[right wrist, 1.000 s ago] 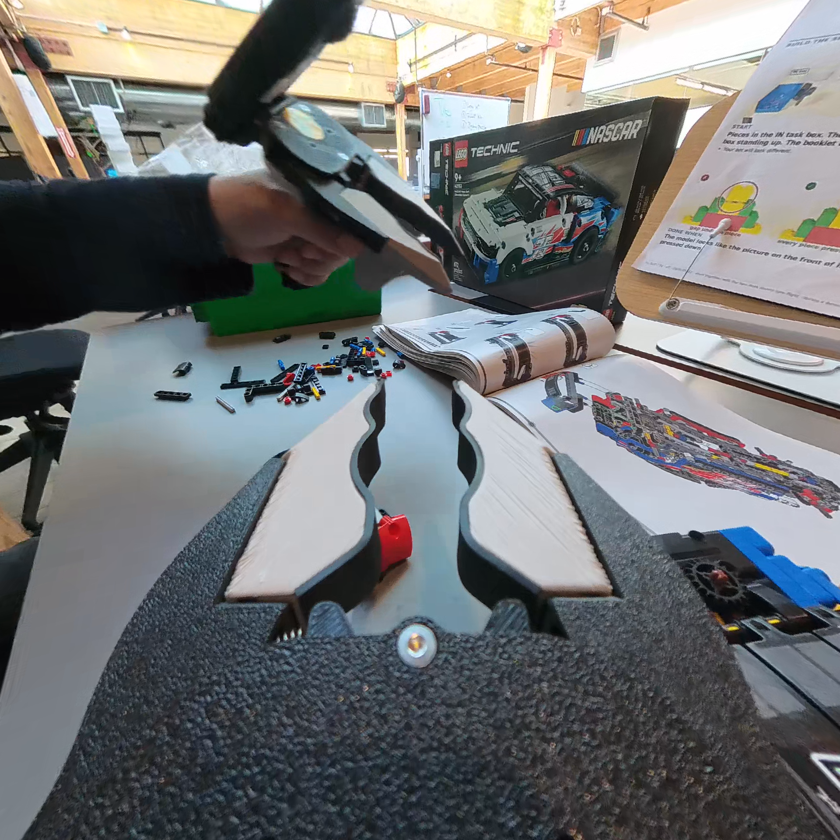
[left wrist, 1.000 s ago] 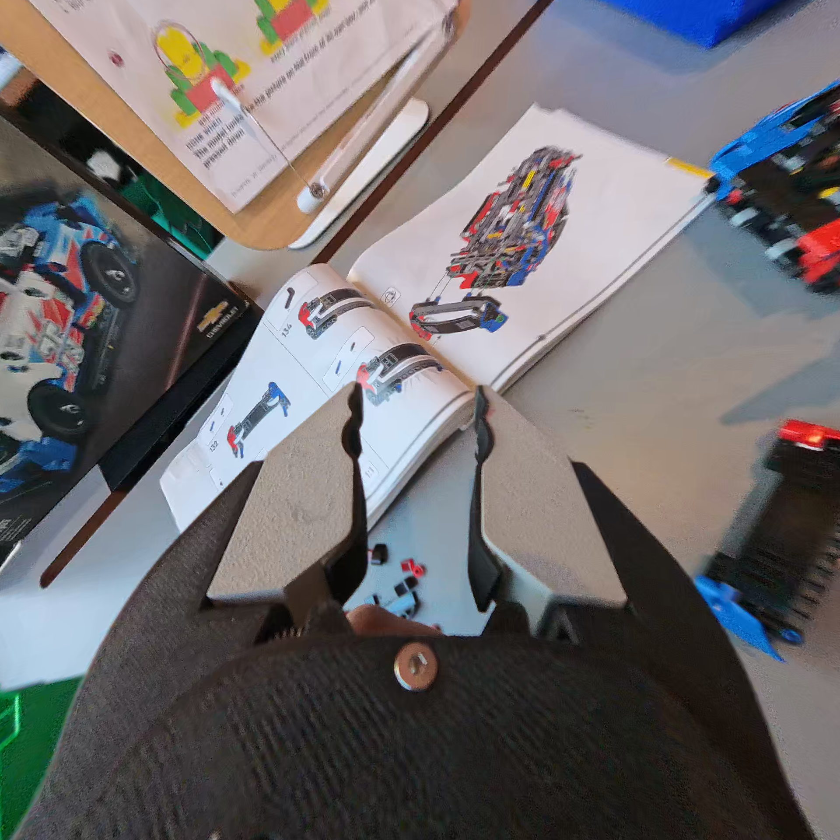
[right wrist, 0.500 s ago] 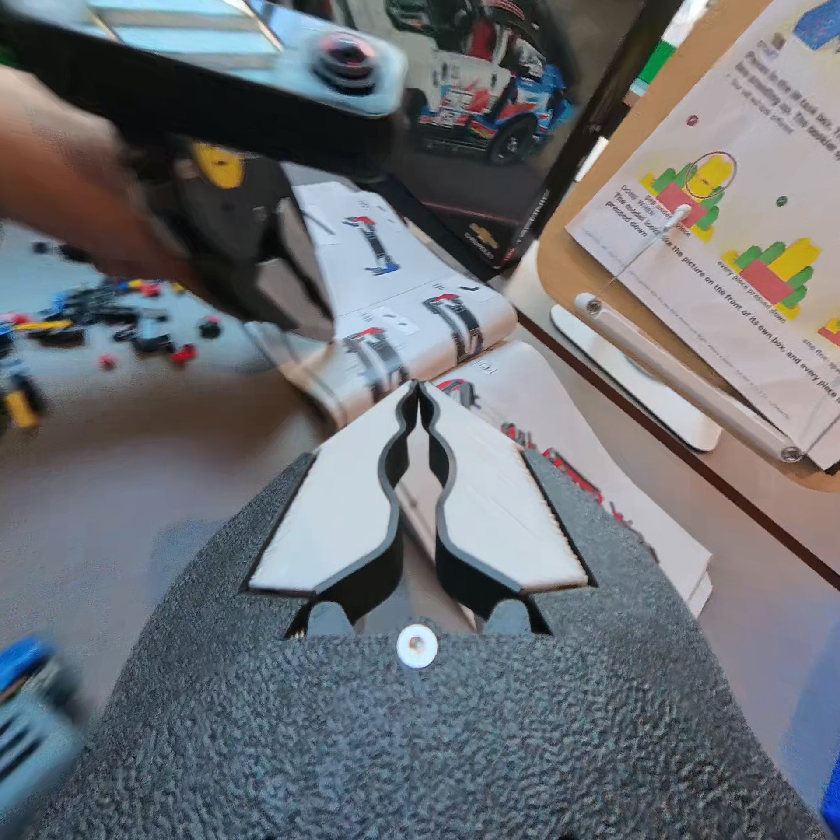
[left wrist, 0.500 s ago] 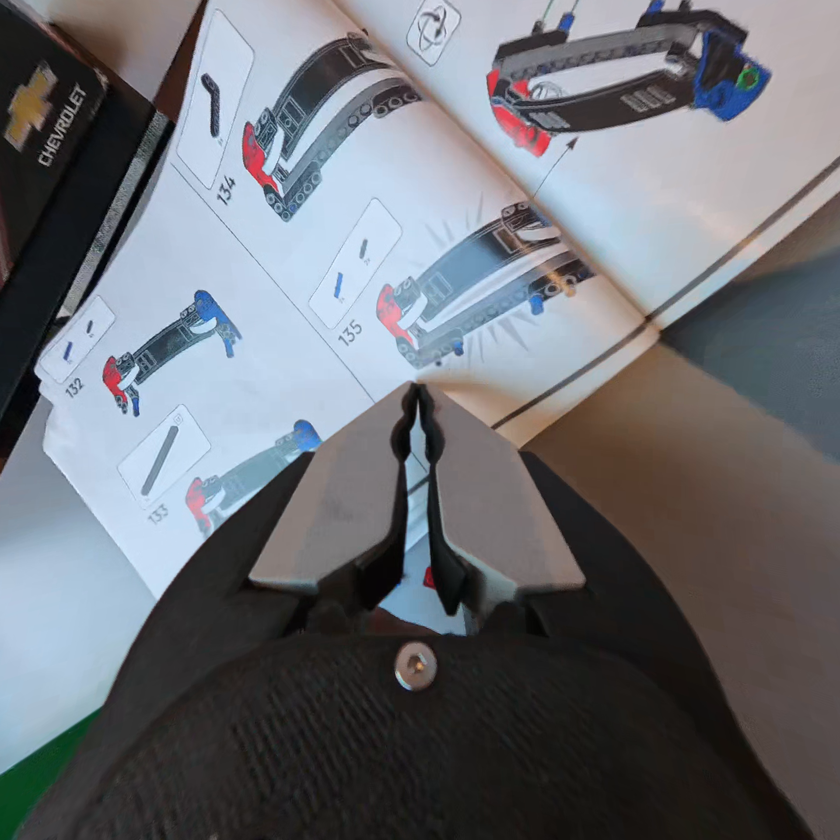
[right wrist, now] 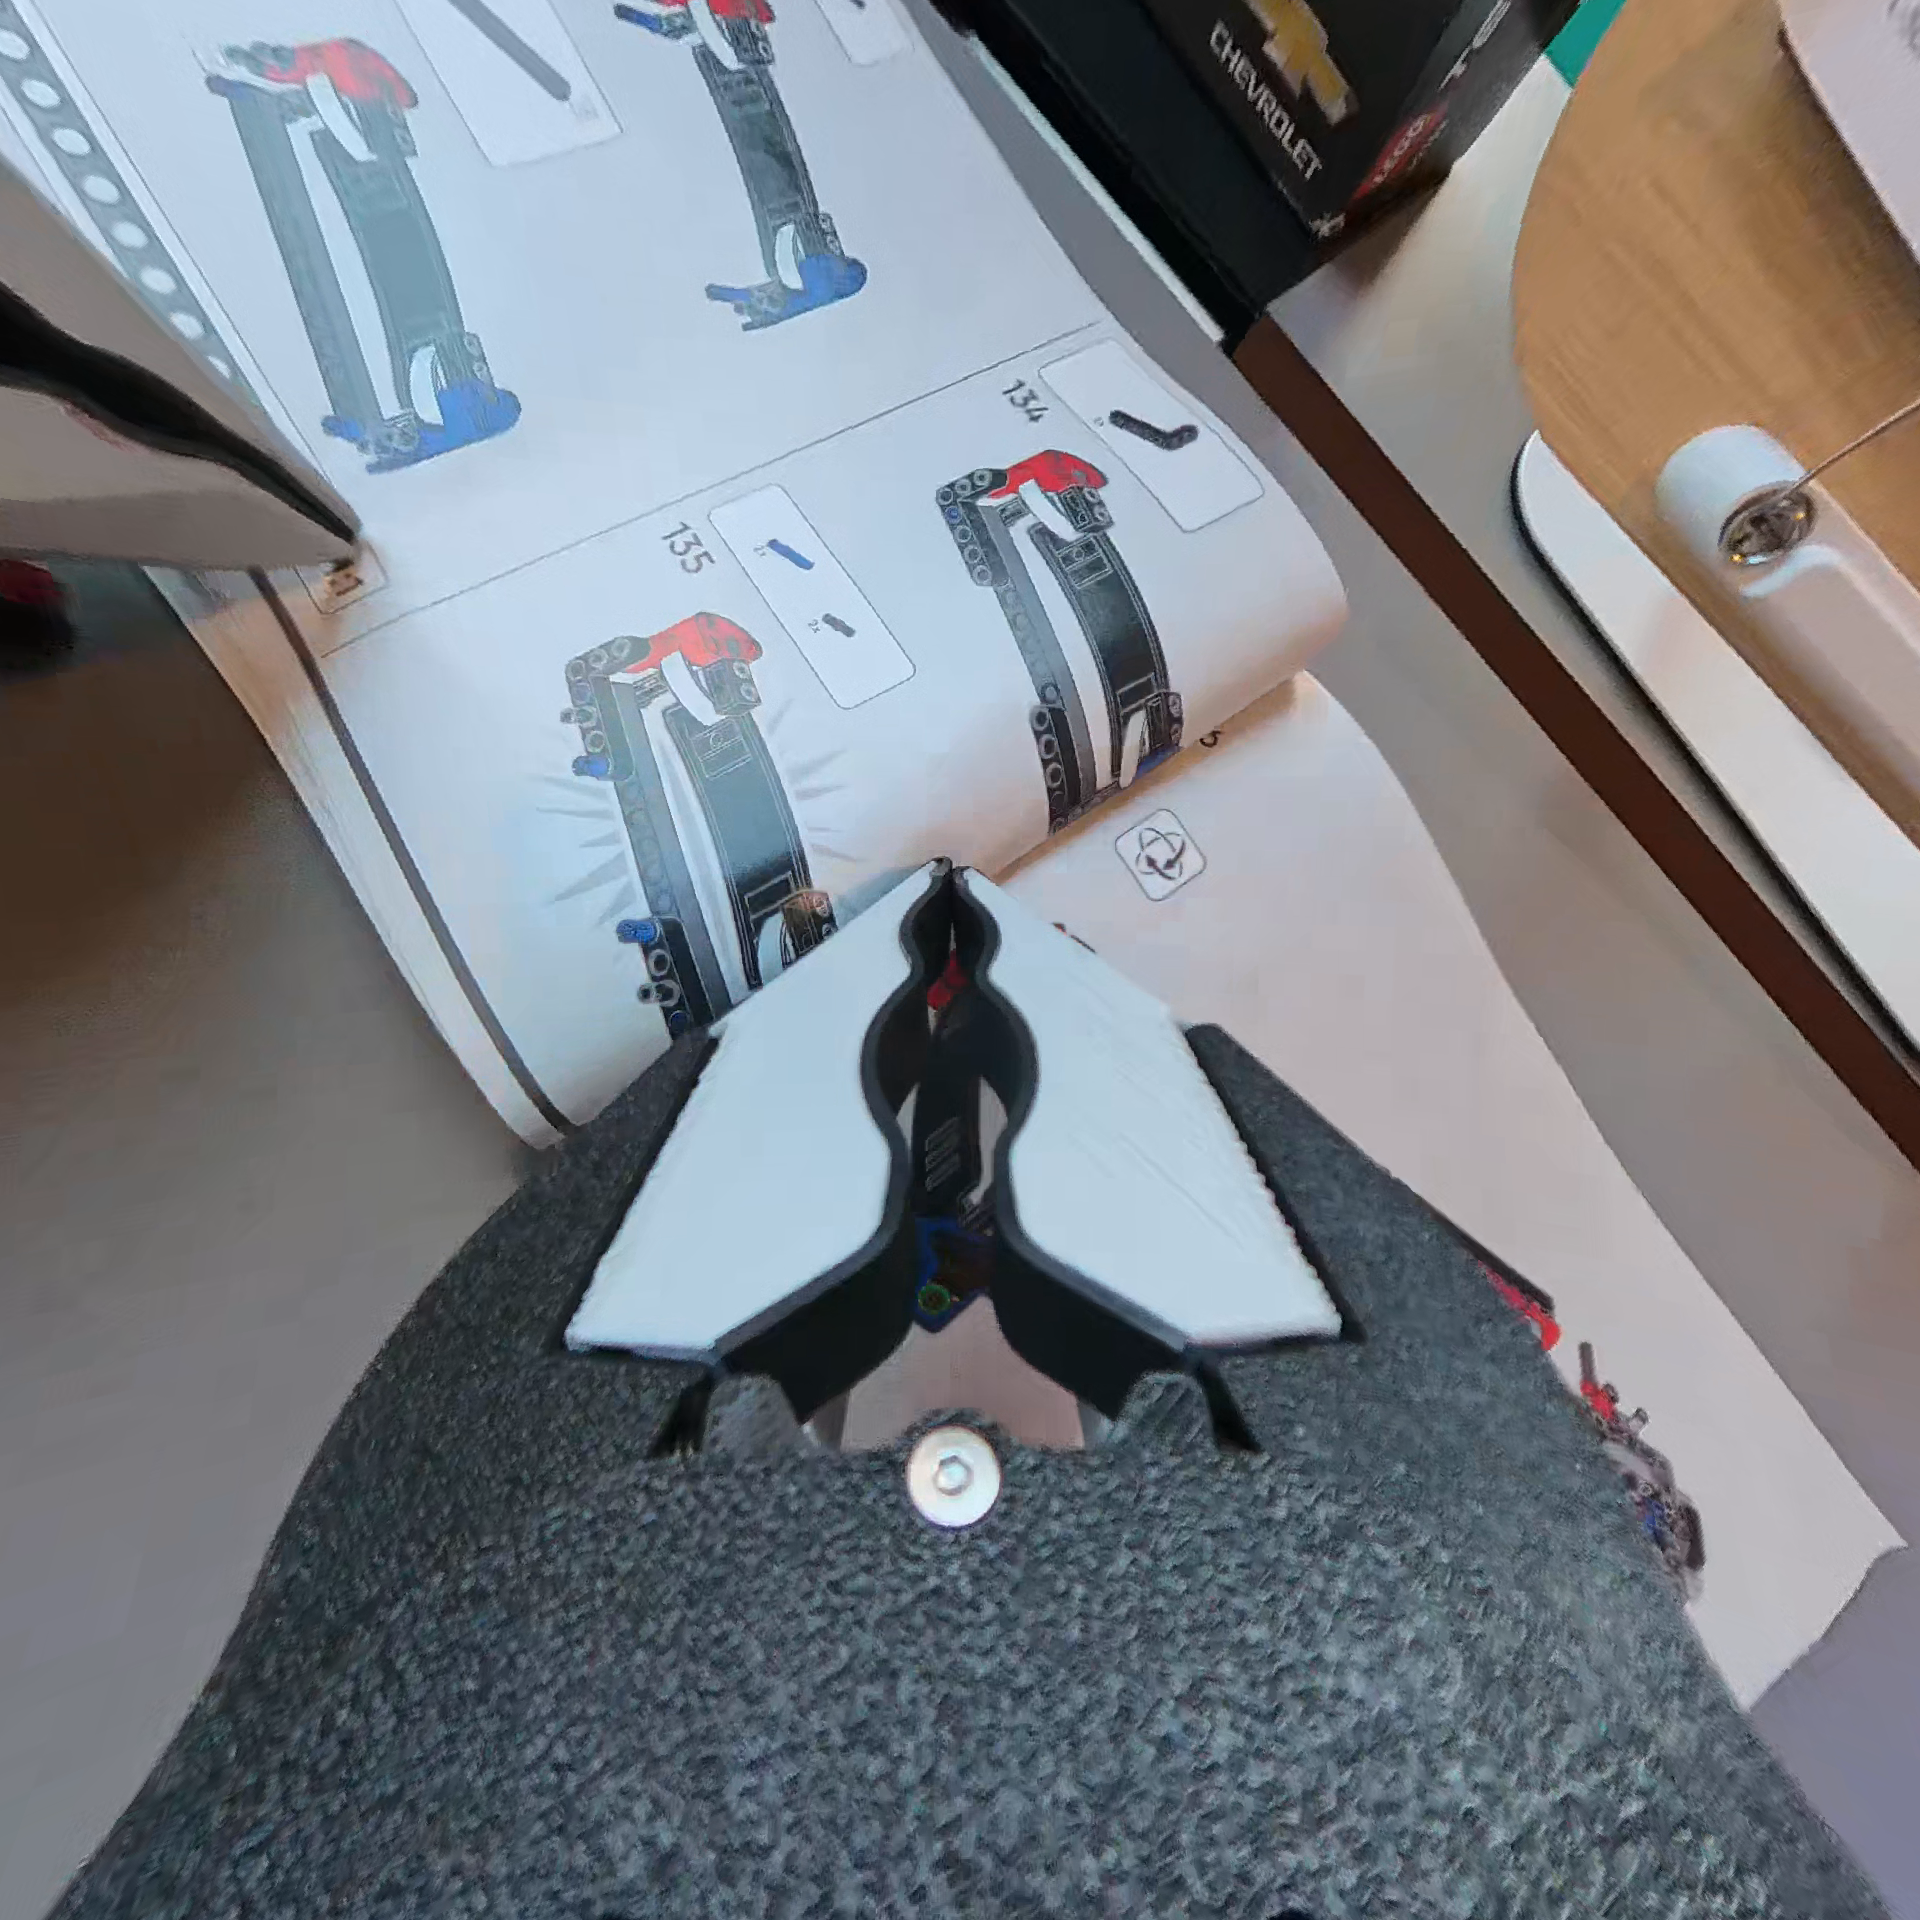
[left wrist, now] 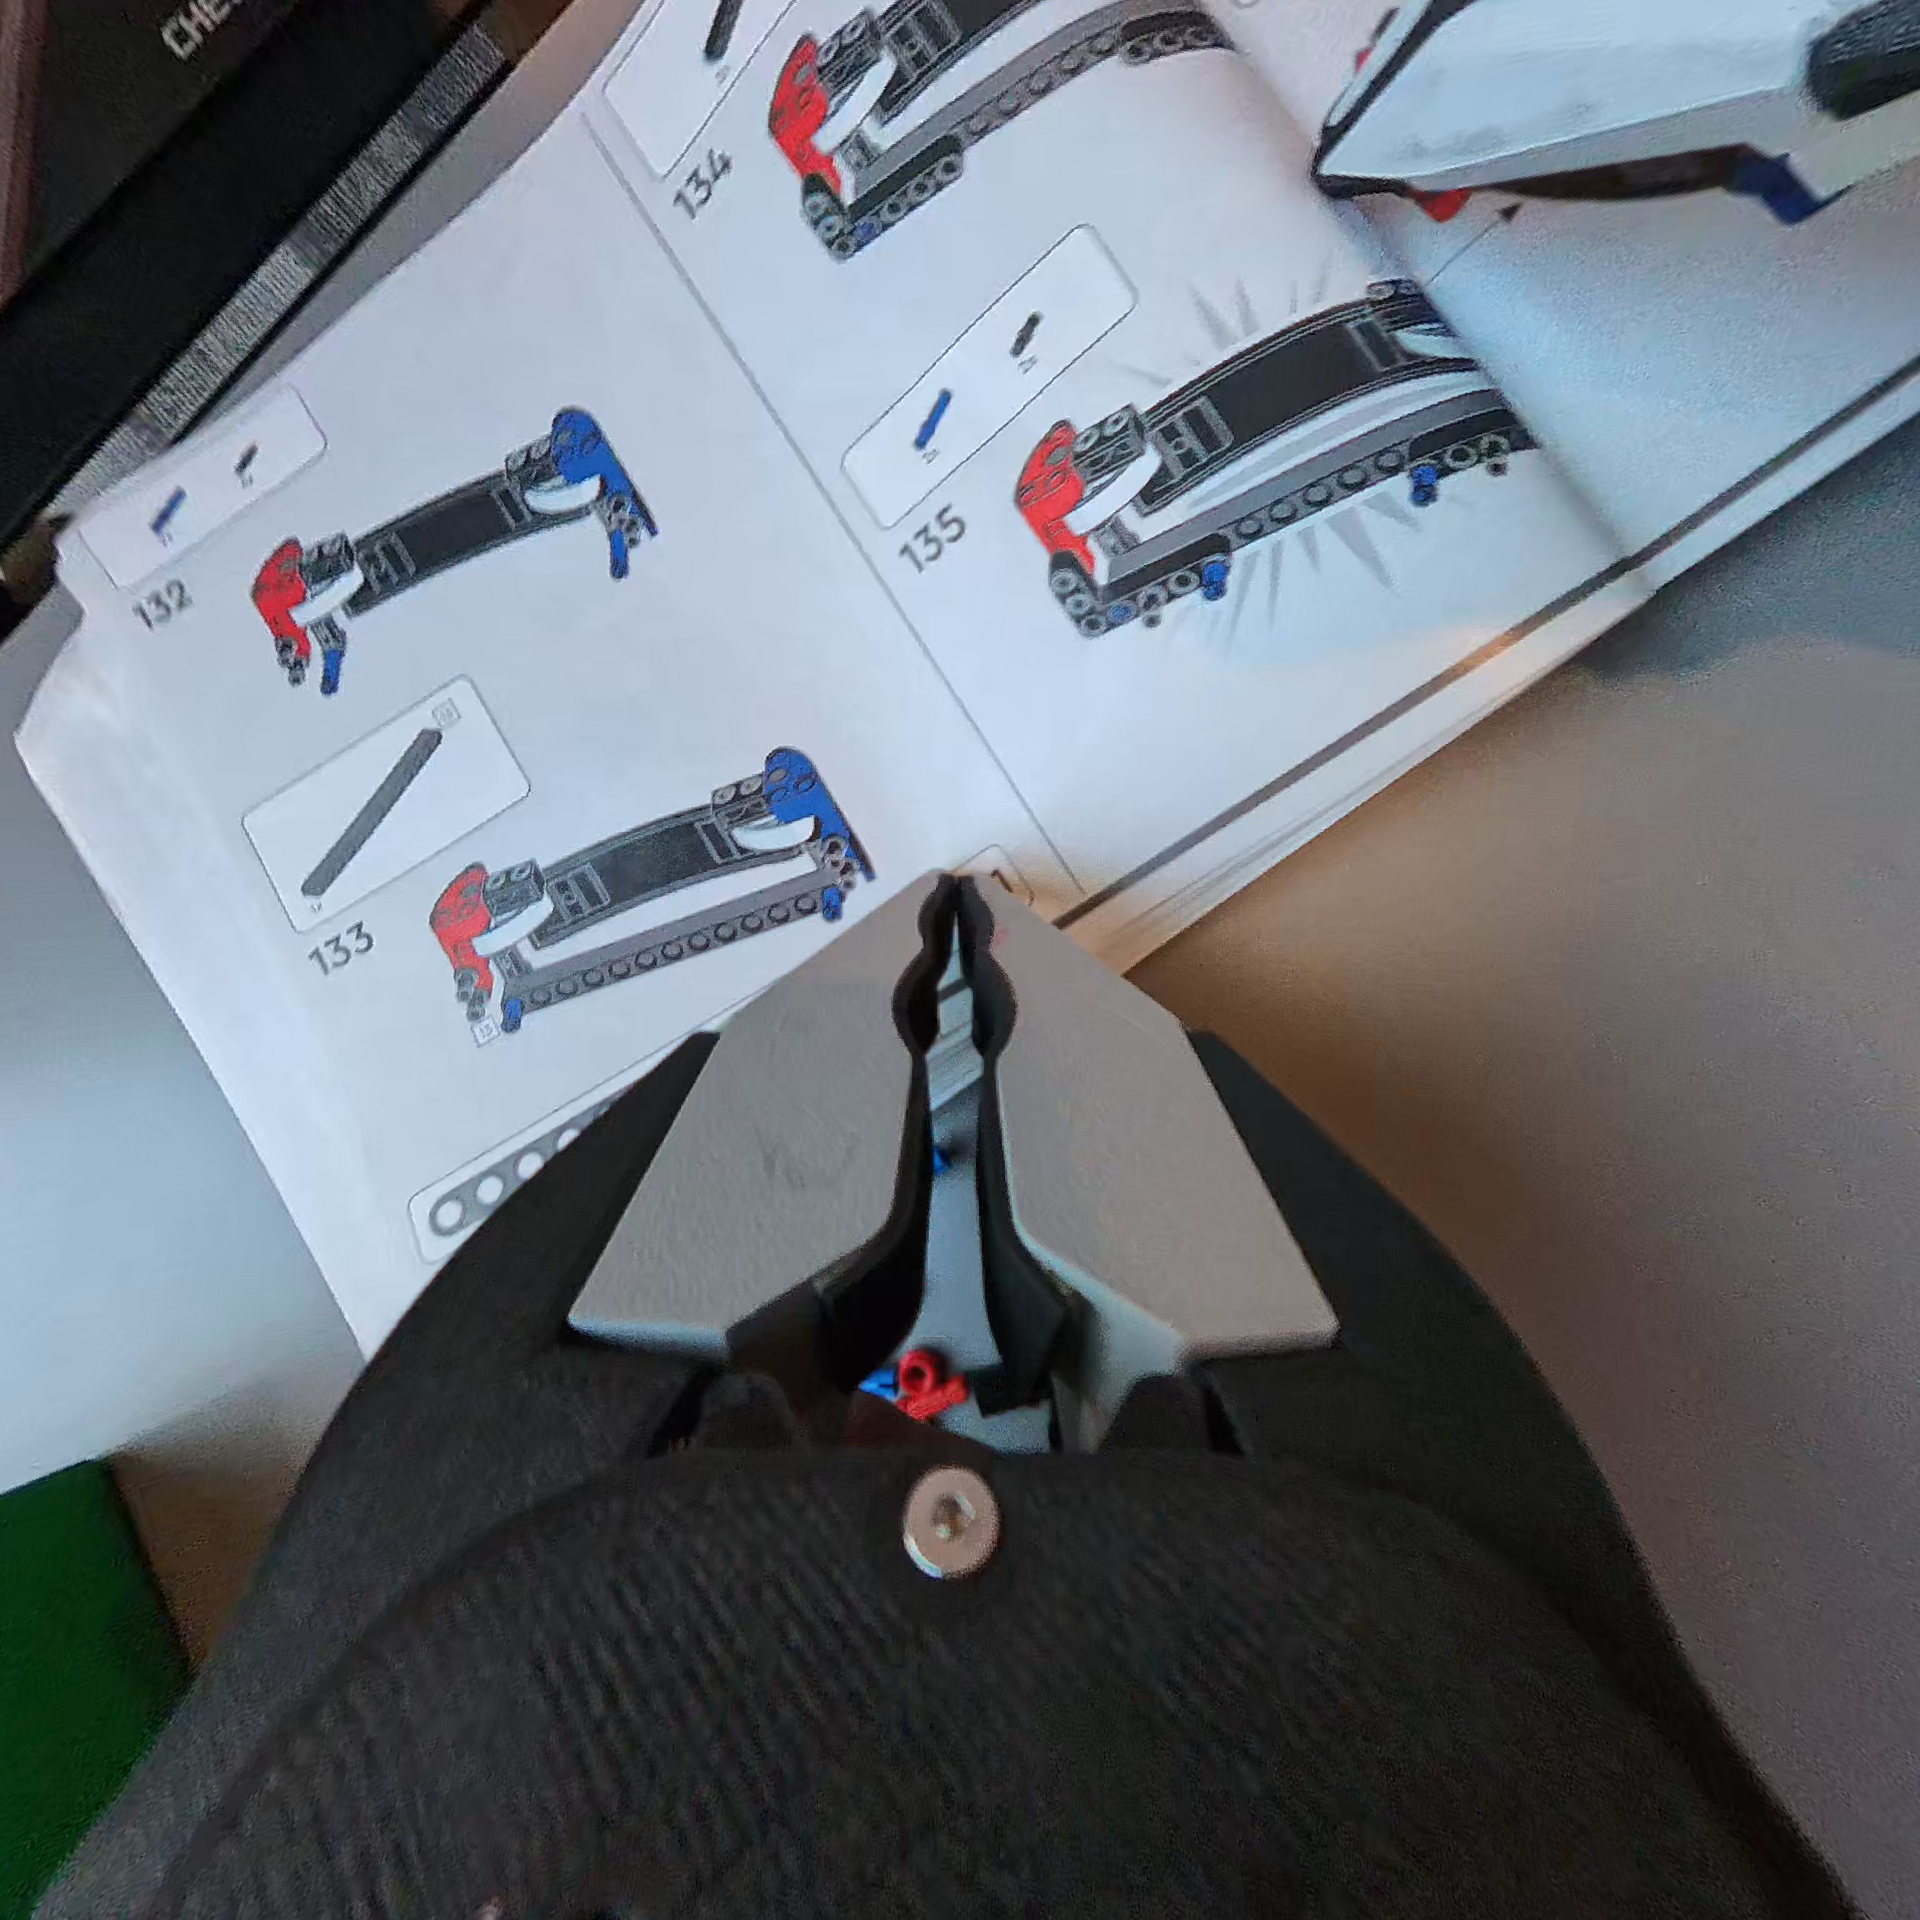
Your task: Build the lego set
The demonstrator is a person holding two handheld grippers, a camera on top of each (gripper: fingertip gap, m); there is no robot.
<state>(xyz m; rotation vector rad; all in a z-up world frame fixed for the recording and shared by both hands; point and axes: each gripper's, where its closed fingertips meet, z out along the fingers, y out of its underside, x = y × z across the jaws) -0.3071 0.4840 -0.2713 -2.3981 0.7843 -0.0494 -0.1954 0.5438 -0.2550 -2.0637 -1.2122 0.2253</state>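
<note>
**Both tongs pinched together over the open instruction booklet**

Your left gripper (left wrist: pixel 956 896) has its fingers drawn in until the tips meet, with nothing between them. It sits over the lower corner of the booklet's (left wrist: pixel 644 665) left-hand page, at the edge nearest the grey table (left wrist: pixel 1558 1039). Whether the tips touch the paper you cannot tell from here. Through the slit behind the tips you can see a few small loose pieces (left wrist: pixel 914 1382), red and blue, lying on the table below.

Your right gripper (right wrist: pixel 951 871) is also closed to the tips and empty. It hangs over the fold of the same booklet (right wrist: pixel 644 436), where the curled left page meets the flat right one. What shows through its gap is only the printed drawing on the right page. In the right wrist view, your left gripper's fingertip (right wrist: pixel 156 488) comes in from the left edge, its point at the page corner. In the left wrist view, your right gripper's fingertip (left wrist: pixel 1621 114) shows at the top right over the booklet's fold.

The black set box (right wrist: pixel 1278 135) lies just beyond the booklet, touching its far edge. A wooden board (right wrist: pixel 1704 249) on a white stand (right wrist: pixel 1683 665) is to the right of the box. A green bin (left wrist: pixel 62 1600) shows at the lower left of the left wrist view.
</note>
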